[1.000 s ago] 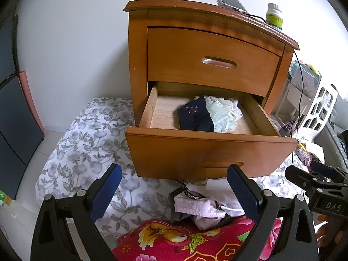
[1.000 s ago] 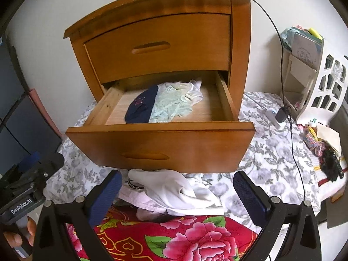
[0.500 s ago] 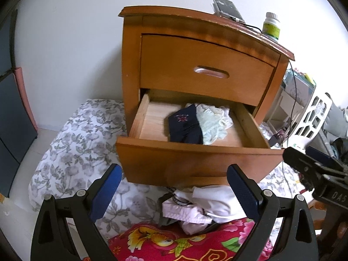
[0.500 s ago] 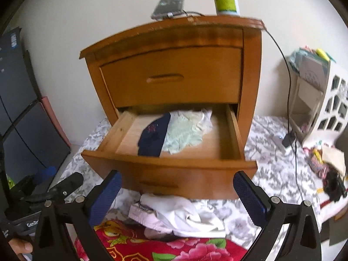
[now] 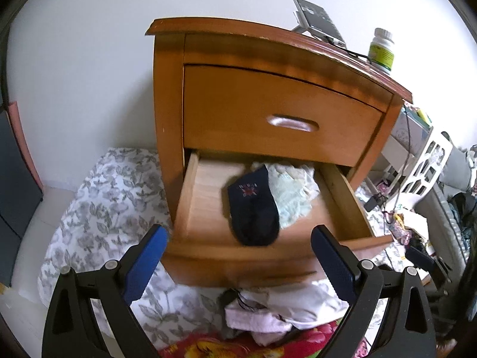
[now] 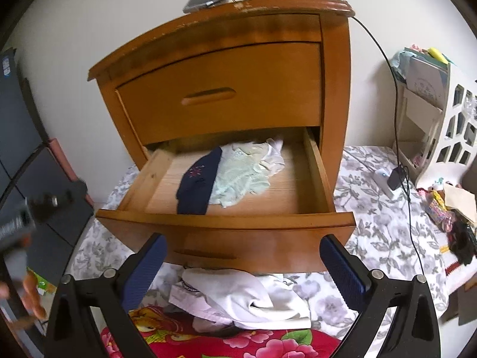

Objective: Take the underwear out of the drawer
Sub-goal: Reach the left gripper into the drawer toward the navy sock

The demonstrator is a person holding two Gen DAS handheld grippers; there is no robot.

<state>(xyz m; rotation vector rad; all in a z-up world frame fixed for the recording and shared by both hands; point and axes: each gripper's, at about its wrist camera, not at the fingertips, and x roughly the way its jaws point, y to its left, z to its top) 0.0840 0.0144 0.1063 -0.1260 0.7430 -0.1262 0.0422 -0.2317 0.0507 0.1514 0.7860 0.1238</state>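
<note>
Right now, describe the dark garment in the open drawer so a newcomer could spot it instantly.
Find the wooden nightstand against the white wall; its lower drawer is pulled open. Two garments lie inside, touching. The navy garment is the left one, dark with a small red-and-white emblem, while the pale green garment beside it is light and crumpled.

My pads [image 5: 146,261] are blue on black frames, and the nightstand [image 6: 226,68] ahead is orange-brown wood with a paler drawer [image 6: 238,188] floor. In it the navy piece [image 5: 253,208] carries a small red-and-white motif, with pale mint underwear [image 6: 241,176] to its right. Near me lie white clothes [image 6: 238,295] on a white sheet [image 6: 381,232] printed with grey flowers, beside a red blanket [image 6: 238,343] with pink and yellow blooms; the far bottle [image 5: 381,50] has a green label.
</note>
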